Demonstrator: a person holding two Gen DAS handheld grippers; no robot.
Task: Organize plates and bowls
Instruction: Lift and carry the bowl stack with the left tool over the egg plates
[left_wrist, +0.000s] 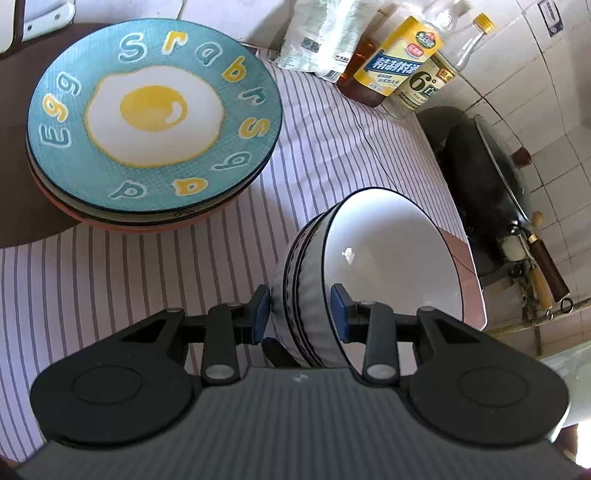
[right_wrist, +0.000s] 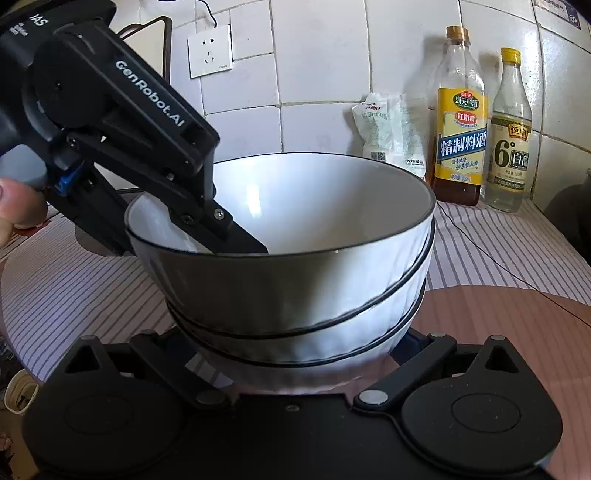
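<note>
The stack of white bowls (left_wrist: 369, 266) is sitting on the striped cloth (left_wrist: 147, 280), just right of the stack of plates (left_wrist: 153, 125), in front of the bottles (right_wrist: 460, 122). Its near wall is lying straight between the fingers of the left gripper (left_wrist: 301, 308): one finger (right_wrist: 236, 240) is reaching inside the top bowl (right_wrist: 295, 206), the other is outside, and the pads are pinching that wall. The right gripper (right_wrist: 295, 354) is sitting low against the bottom bowl, its fingertips hidden, so I cannot tell its state. Judging by this, the left hand is nearer for lifting.
</note>
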